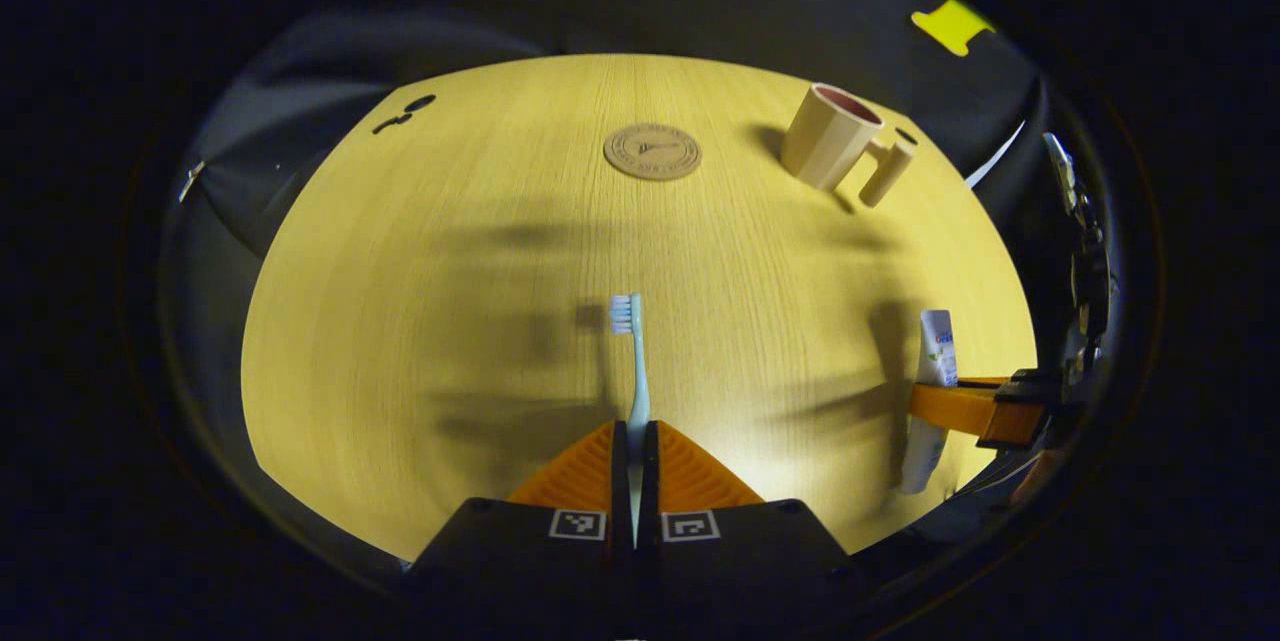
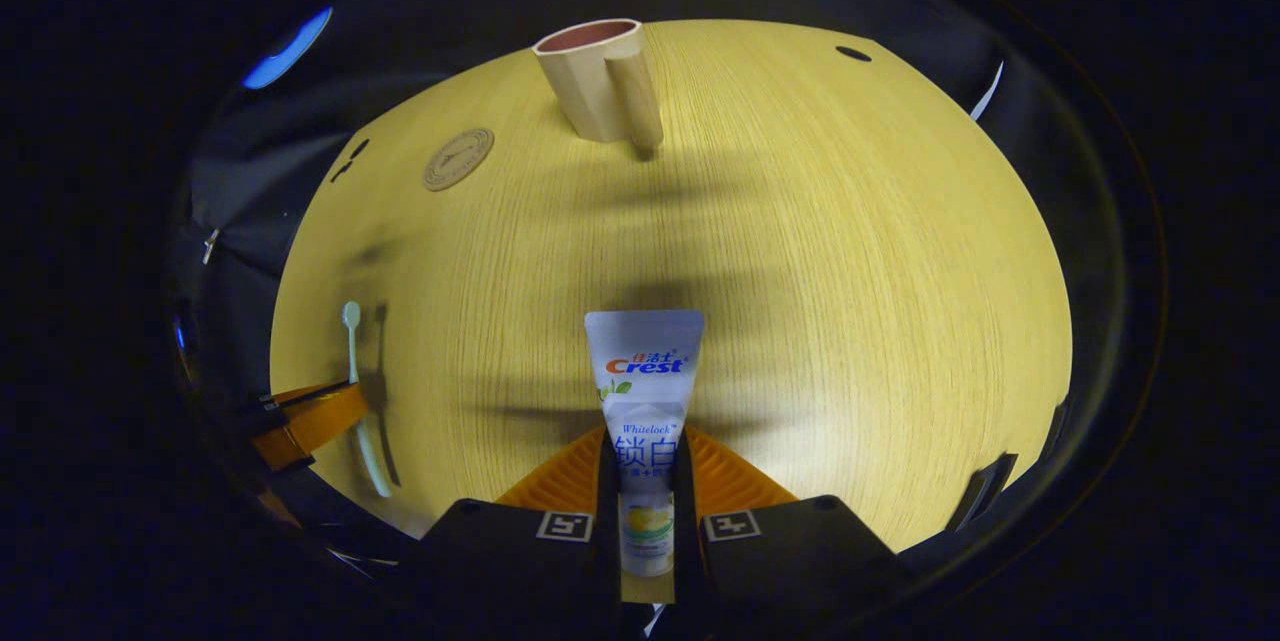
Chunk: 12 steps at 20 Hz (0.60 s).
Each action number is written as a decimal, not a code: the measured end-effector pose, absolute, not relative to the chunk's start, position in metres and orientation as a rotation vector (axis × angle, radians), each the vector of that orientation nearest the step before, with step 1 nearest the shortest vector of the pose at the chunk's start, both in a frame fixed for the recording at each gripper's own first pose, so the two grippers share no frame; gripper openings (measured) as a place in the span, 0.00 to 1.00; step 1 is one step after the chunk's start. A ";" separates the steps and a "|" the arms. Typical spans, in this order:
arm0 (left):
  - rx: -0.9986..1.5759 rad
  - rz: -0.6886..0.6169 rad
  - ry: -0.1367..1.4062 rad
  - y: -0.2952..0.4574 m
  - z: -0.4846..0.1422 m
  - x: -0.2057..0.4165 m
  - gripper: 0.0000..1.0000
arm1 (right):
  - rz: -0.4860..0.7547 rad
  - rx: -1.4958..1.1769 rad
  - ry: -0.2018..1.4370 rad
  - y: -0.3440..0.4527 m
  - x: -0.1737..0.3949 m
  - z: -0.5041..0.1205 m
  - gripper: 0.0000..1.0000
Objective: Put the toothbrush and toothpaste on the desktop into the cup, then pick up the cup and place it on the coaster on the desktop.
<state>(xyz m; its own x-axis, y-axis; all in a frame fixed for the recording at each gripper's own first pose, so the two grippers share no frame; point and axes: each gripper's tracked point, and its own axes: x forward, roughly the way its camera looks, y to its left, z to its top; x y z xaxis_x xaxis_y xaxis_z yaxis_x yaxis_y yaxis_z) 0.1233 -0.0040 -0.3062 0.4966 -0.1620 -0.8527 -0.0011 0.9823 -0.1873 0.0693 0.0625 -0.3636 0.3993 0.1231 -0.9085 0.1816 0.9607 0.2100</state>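
Observation:
In the left gripper view my left gripper [image 1: 635,431] is shut on the handle of a pale blue toothbrush [image 1: 633,361], bristle end pointing away over the wooden desktop [image 1: 450,321]. In the right gripper view my right gripper [image 2: 645,446] is shut on a white toothpaste tube [image 2: 645,371], flat end forward. The beige cup [image 1: 830,136] with a side handle stands upright at the far right, its opening showing a reddish inside; it also stands far ahead [image 2: 600,81]. The round coaster [image 1: 652,152] lies flat left of the cup. Each gripper holds its item above the desktop.
The right gripper with the toothpaste [image 1: 935,391] shows at the right edge of the left gripper view. The left gripper with the toothbrush [image 2: 355,391] shows at the left edge of the right gripper view. Small dark holes [image 1: 405,111] mark the desktop's far left.

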 end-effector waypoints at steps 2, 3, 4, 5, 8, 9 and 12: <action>-0.198 -0.093 0.966 -0.005 -0.286 0.123 0.06 | -0.013 0.315 1.042 0.060 0.074 -0.335 0.25; -0.213 -0.086 0.930 -0.006 -0.274 0.122 0.06 | 0.009 0.319 0.973 0.058 0.079 -0.317 0.25; -0.232 -0.081 0.892 -0.005 -0.260 0.123 0.06 | 0.042 0.320 0.900 0.057 0.084 -0.297 0.25; -0.252 -0.076 0.851 -0.006 -0.245 0.124 0.06 | 0.073 0.319 0.835 0.057 0.089 -0.276 0.25; -0.295 -0.077 0.689 -0.007 -0.186 0.136 0.06 | 0.119 0.324 0.654 0.042 0.097 -0.215 0.25; -0.303 -0.076 0.629 -0.007 -0.165 0.141 0.06 | 0.120 0.318 0.598 0.035 0.099 -0.196 0.25; -0.315 -0.075 0.459 -0.007 -0.104 0.156 0.06 | 0.121 0.309 0.436 0.004 0.103 -0.144 0.25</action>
<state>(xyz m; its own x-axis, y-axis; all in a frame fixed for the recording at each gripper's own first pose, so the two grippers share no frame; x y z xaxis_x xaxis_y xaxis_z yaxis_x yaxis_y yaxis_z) 0.1557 -0.0066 -0.1040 0.8946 -0.1419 -0.4237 0.0010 0.9489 -0.3156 0.1033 0.0045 -0.1439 0.9001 0.1804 -0.3965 -0.0491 0.9464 0.3192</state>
